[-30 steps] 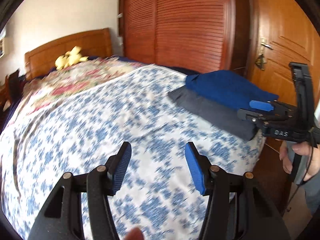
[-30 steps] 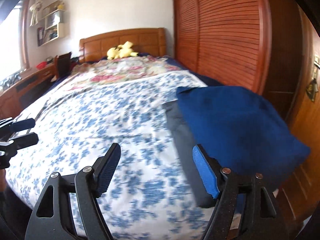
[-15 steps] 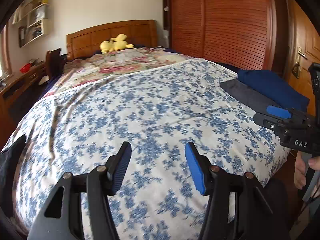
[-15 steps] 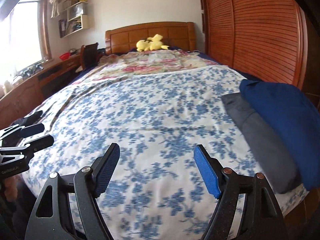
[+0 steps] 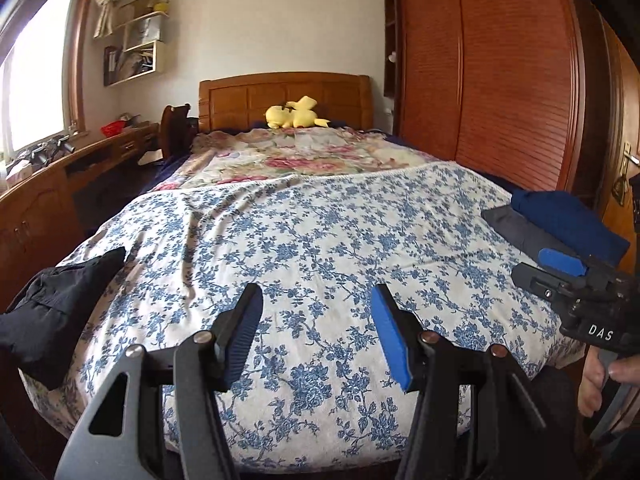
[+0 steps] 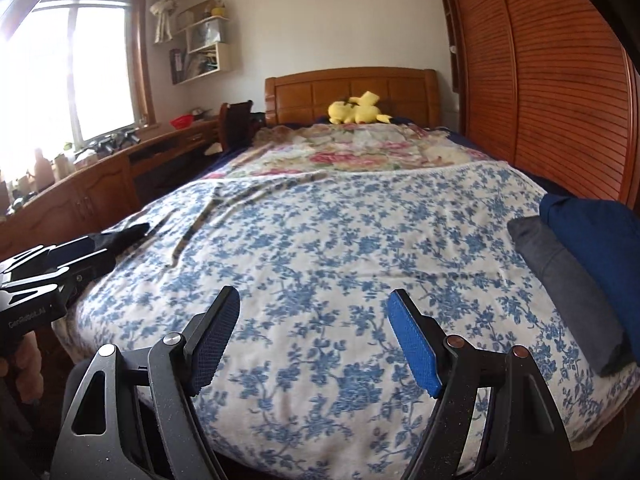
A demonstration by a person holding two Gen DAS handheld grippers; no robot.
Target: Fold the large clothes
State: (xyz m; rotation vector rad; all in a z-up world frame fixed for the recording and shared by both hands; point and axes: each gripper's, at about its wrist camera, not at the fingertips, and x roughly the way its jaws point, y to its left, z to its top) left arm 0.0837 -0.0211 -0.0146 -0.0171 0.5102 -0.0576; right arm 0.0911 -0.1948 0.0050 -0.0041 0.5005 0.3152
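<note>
We hold both grippers over the foot of the bed (image 5: 320,264), above its blue-flowered cover. Our left gripper (image 5: 316,330) has its jaws parted with only the cover showing between them, nothing gripped. Our right gripper (image 6: 314,338) stands wider, also empty.

The black garment (image 5: 56,304) lies crumpled at the left corner of the bed, partly hanging over the edge; in the right wrist view it (image 6: 120,236) shows just past the left gripper's tips. At the right edge of the bed sits a folded grey garment (image 6: 568,284) with a folded blue garment (image 6: 600,240) on top of it, next to the wardrobe (image 6: 560,80).

In the left wrist view the right gripper (image 5: 560,272) comes in from the right side, a hand (image 5: 604,376) on its handle. A yellow plush (image 5: 294,114) lies by the headboard (image 5: 280,96).
</note>
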